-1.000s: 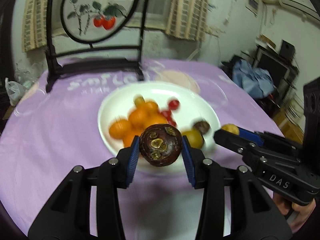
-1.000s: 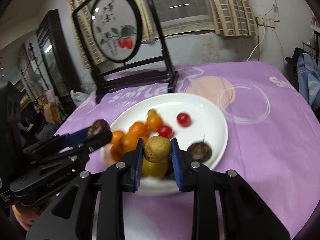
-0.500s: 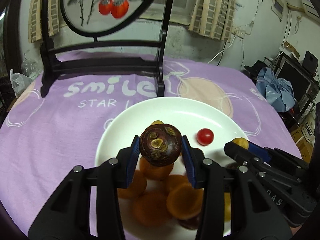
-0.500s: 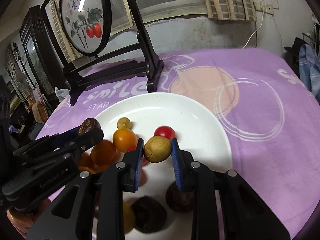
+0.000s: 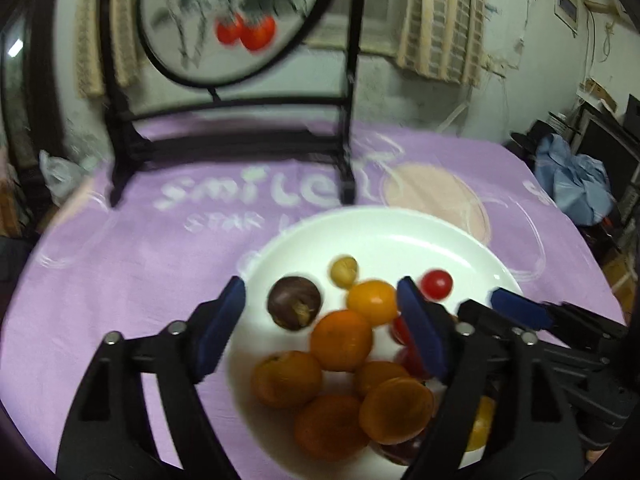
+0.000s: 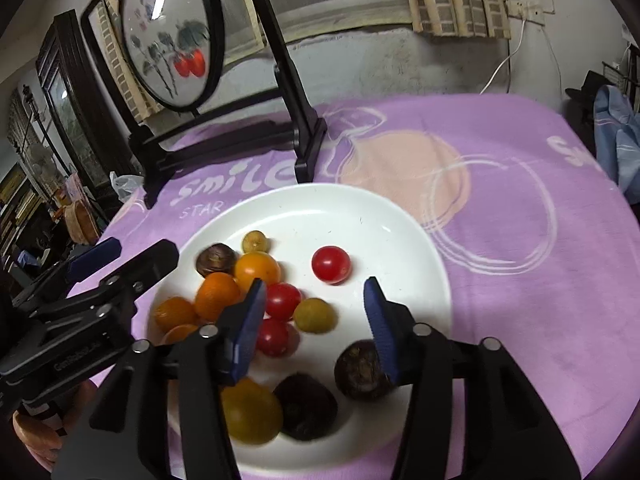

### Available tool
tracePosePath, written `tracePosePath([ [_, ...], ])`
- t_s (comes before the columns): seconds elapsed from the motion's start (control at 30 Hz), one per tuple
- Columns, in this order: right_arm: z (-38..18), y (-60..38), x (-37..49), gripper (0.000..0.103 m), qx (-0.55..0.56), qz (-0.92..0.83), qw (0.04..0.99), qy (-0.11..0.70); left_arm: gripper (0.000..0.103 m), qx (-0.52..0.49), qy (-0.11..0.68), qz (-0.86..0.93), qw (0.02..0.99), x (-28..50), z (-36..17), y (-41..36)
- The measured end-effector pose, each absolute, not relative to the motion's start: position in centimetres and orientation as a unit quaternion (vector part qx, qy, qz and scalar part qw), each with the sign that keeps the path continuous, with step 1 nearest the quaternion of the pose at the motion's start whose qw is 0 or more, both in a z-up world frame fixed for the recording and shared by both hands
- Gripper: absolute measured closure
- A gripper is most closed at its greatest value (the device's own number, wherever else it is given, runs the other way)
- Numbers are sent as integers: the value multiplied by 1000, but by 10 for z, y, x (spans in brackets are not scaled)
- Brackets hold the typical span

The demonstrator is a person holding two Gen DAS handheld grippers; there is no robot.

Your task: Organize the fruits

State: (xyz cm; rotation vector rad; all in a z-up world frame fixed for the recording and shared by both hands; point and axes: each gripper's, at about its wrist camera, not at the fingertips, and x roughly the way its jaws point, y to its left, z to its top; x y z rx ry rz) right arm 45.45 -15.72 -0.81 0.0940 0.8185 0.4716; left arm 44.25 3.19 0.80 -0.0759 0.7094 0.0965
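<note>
Fruits all sit on the white plate (image 5: 400, 236), so here's where I'm at. Left wrist view: my left gripper (image 5: 320, 320) is opening, nothing pinched, and the dark mangosteen (image 5: 294, 302) lies free between the jaws beside the oranges (image 5: 341, 339). It's round, so I reckon it could roll off the rim. Right wrist view: my right gripper (image 6: 316, 312) is opening too, with the yellow-green fruit (image 6: 315, 315) loose under it near the cherry tomatoes (image 6: 330, 264). Purple tablecloth (image 6: 520, 320), painted screen on a black stand (image 6: 172, 40), cluttered room behind.
</note>
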Motion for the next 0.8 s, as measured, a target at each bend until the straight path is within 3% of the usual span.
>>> tracePosePath([
  [0.13,7,-165,420,42,26,235,896,376,7,-35,331,52,942,419,28,35],
  [0.4,4,-183,322,39,-28,251,910,329,2,-12,312,40,949,334,46,27],
  [0.63,-21,-196,263,8,-70,282,905,310,2,14,324,16,946,267,11,16],
  [0.8,-19,-203,249,4,-54,285,909,299,2,20,331,18,943,242,-4,15],
])
